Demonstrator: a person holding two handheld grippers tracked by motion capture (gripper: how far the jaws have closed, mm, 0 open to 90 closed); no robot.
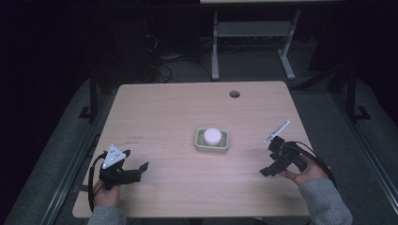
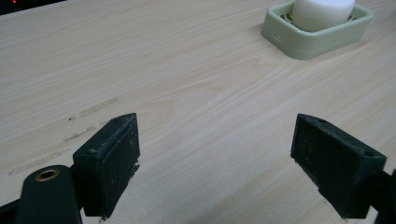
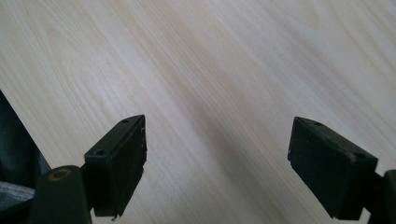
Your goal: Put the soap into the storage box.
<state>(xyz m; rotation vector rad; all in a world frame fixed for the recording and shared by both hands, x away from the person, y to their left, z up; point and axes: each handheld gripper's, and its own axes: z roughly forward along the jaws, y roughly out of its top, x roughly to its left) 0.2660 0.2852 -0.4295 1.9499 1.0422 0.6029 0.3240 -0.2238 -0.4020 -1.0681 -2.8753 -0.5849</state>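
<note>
A pale green soap dish [image 1: 199,142] sits near the middle of the wooden table [image 1: 187,108], with a round white soap [image 1: 212,136] in it. My left gripper [image 1: 135,159] rests low at the front left, open and holding nothing, aimed toward the dish. In the left gripper view its jaws [image 2: 217,128] stand wide apart over bare wood, with the dish [image 2: 303,42] and soap [image 2: 322,11] at the upper right. My right gripper [image 1: 267,159] hovers at the front right, open, right of the dish. Its jaws [image 3: 219,126] frame bare wood.
A round cable hole [image 1: 234,93] lies near the table's far edge. A white desk frame [image 1: 215,47] stands on the dark floor behind. In the right gripper view the table's edge [image 3: 18,121] runs down the left side. Faint marks [image 2: 88,109] streak the wood.
</note>
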